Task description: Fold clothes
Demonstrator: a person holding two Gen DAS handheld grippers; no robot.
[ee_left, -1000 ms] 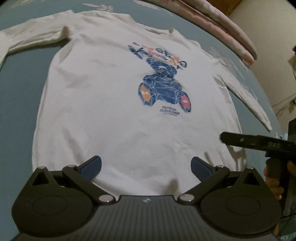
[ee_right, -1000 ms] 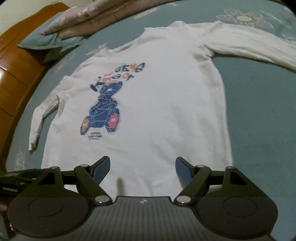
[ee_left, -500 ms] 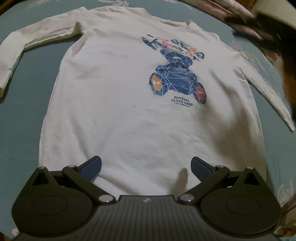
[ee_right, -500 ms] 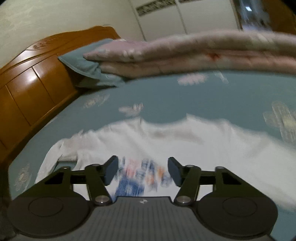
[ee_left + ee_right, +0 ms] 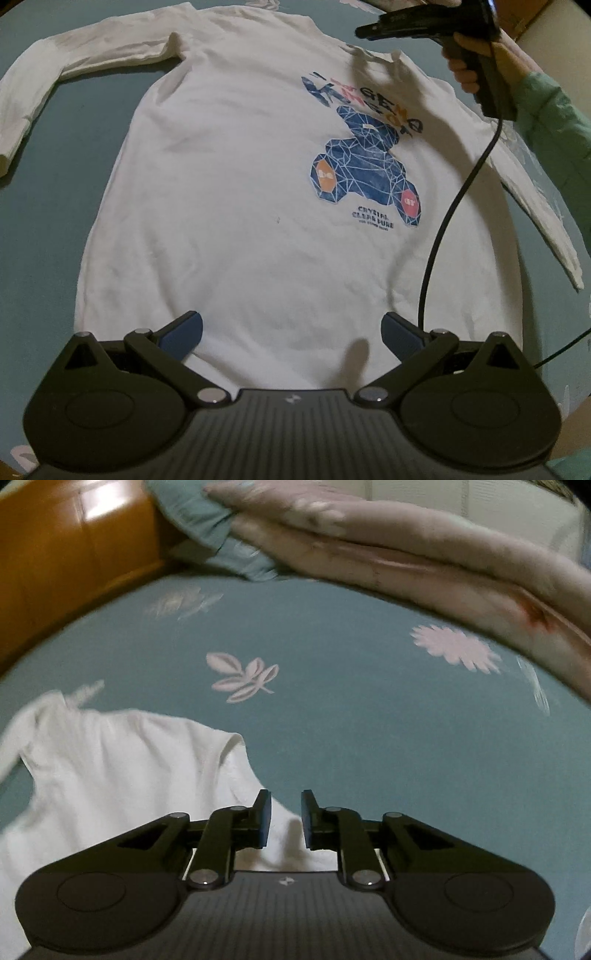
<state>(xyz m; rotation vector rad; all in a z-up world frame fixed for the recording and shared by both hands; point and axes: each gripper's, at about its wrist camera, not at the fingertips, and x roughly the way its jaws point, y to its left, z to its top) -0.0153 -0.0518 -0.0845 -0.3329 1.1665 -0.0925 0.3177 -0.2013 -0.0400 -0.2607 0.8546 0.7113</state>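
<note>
1. Long-sleeved white shirt [image 5: 229, 206] with blue bear print: flat, face up on teal bedsheet [image 5: 369, 709].
2. Left gripper [image 5: 291, 334]: spread wide above hem, empty.
3. Right gripper [image 5: 285, 819]: at collar, just been closing, narrow gap, pads clear of fabric.

Black left gripper [image 5: 290, 330], blue pads, silver pivot screws, black cable [image 5: 448, 206], teal sleeve [image 5: 554, 122]

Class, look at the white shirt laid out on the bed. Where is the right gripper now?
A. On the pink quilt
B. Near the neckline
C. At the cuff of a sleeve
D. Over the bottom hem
B: in the left wrist view the right gripper is held at the shirt's neckline, far from the hem.
</note>
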